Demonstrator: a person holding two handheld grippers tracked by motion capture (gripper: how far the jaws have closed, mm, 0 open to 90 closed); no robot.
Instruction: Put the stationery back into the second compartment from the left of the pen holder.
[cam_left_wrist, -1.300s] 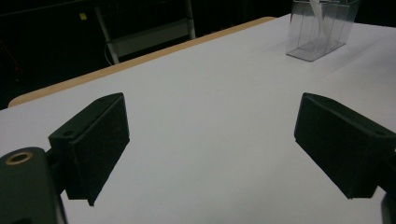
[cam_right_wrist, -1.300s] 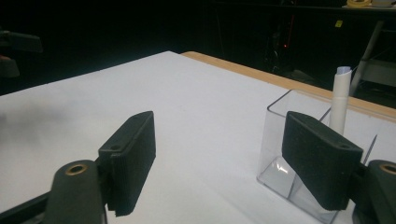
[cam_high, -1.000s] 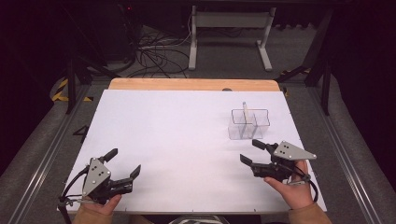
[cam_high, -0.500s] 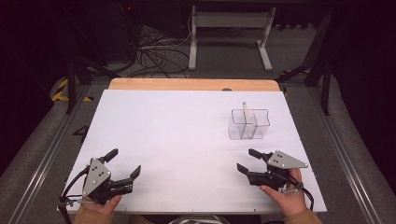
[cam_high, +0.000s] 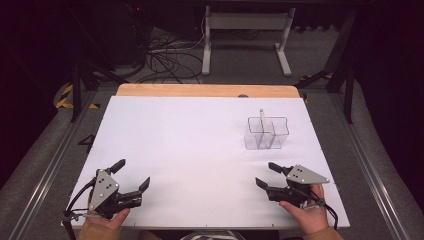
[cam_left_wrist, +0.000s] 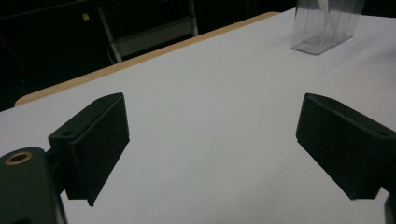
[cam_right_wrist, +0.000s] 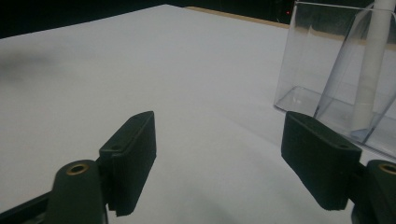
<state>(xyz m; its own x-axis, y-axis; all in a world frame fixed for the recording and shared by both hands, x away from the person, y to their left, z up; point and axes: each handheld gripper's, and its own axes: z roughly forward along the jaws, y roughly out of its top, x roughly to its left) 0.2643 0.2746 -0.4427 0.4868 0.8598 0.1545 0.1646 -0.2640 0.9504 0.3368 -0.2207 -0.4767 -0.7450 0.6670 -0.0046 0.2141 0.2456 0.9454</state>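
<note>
Near the tabletop's (cam_high: 200, 135) front corners, left gripper (cam_high: 131, 175) and right gripper (cam_high: 266, 174) rest released, jaws apart, grasping nothing. Toward the right edge stands a clear divided container (cam_high: 267, 133) holding an upright white stick (cam_high: 262, 120).

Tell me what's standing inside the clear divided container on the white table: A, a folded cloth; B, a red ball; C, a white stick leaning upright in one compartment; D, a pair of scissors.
C: a white stick stands tilted in one compartment of the clear divided container, its top poking above the rim in the high view.
</note>
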